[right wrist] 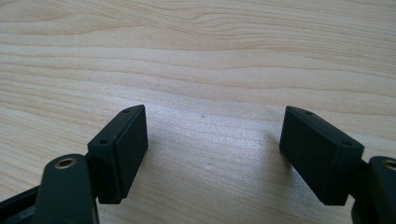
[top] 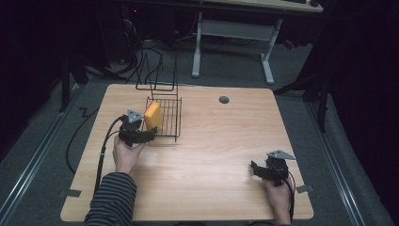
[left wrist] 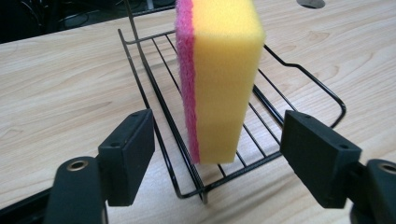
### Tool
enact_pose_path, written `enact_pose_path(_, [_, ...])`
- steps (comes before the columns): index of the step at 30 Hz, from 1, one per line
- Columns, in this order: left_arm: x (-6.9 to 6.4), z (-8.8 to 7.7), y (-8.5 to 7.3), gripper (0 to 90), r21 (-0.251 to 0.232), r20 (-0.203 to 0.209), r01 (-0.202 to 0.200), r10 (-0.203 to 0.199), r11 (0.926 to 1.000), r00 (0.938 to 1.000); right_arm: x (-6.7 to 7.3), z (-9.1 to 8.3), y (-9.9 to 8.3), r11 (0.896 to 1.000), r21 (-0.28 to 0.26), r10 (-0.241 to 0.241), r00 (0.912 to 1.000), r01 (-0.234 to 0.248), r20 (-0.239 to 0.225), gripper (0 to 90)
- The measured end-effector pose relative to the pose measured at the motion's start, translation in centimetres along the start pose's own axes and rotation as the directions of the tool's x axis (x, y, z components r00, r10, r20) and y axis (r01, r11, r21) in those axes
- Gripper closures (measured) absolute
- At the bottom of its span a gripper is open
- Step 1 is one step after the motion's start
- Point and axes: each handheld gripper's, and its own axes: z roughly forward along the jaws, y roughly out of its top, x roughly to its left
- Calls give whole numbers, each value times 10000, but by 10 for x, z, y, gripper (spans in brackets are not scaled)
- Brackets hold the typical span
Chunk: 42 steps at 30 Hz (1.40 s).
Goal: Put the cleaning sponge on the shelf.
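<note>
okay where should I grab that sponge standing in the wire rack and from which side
Grip the sponge across its two broad faces, pink scrubber and yellow foam, above the rack wires. Come from the person's side: it stands on edge, and the left gripper already faces its narrow edge, jaws open.

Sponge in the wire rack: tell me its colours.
The sponge is yellow with a pink scouring layer on one face, clearest in the left gripper view.

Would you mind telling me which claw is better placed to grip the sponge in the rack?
Left. The left claw is open around the upright sponge; the right claw sits far off.
</note>
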Motion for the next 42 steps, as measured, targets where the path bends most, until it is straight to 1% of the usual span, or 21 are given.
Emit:
enact_pose_path(3, [2, -6, -3, 251, -58, 53, 36, -36, 10000, 10000, 0, 0, 0, 10000, 2, 3, 10000, -3, 1, 237])
enact_pose_path(5, [2, -10, -4, 244, 21, 58, -13, 13, 10000, 10000, 0, 0, 0, 10000, 0, 1, 10000, -1, 3, 237])
enact_pose_path(8, [2, -16, -6, 243, -131, 150, 37, -35, 9999, 9999, 0, 0, 0, 10000, 0, -1, 10000, 1, 2, 237])
enact_pose_path(15, [3, -27, -14, 248, -201, 285, 103, -97, 9997, 9995, 0, 0, 0, 10000, -1, 1, 10000, -1, 2, 237])
enact_pose_path(17, [3, -31, -17, 247, -224, 386, 152, -143, 9996, 9992, 0, 0, 0, 10000, 1, 1, 10000, -1, 2, 237])
enact_pose_path(24, [1, -44, -23, 247, -320, 558, 127, -109, 9994, 9984, 0, 0, 0, 10000, 1, 3, 10000, -3, 3, 237])
enact_pose_path(28, [1, -50, -29, 248, -350, 600, 186, -165, 9992, 9981, 0, 0, 0, 10000, 2, 1, 10000, -1, 3, 237])
enact_pose_path(36, [4, -58, -44, 253, -313, 616, 481, -461, 9984, 9970, 0, 0, 0, 10000, 2, -1, 10000, 1, 2, 237])
enact_pose_path(42, [10, -61, -59, 259, -230, 604, 820, -805, 9964, 9949, 0, 0, 0, 10000, 2, -1, 10000, 1, 2, 237])
